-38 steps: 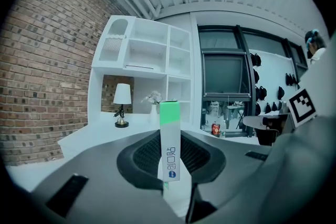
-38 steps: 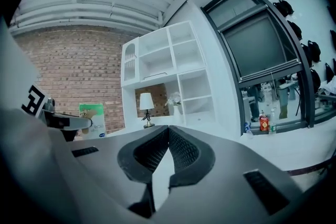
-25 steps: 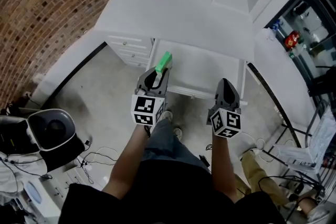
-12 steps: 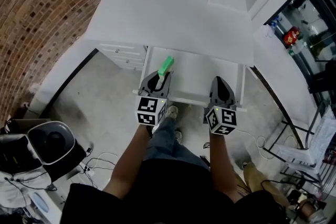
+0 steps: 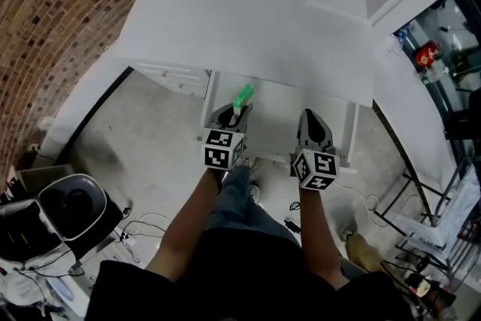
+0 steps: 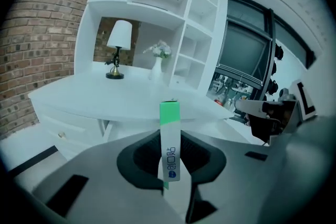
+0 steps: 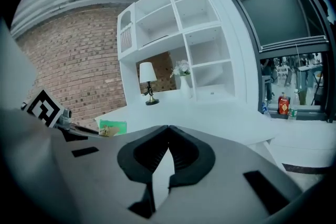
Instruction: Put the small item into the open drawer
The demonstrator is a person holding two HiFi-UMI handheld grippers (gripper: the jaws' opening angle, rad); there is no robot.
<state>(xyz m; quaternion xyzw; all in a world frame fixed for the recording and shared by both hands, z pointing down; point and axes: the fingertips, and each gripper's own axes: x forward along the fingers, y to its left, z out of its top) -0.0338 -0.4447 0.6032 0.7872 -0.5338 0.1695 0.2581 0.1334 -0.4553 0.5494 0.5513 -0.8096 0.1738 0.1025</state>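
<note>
Left gripper: pinches small item by its white end, jaws only narrowly parted. Green end pokes out ahead of tips, probably held lengthwise for a clean drop. Hangs over open drawer, just below and ahead; looks empty inside. Right gripper: jaws together, holds nothing, idles alongside over drawer front.

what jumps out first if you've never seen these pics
The bright green-and-white box pinched in the left gripper catches the eye first, showing against the open white drawer under the desk. Beside it the right gripper is shut and empty. A brick wall fills the left side.
</note>
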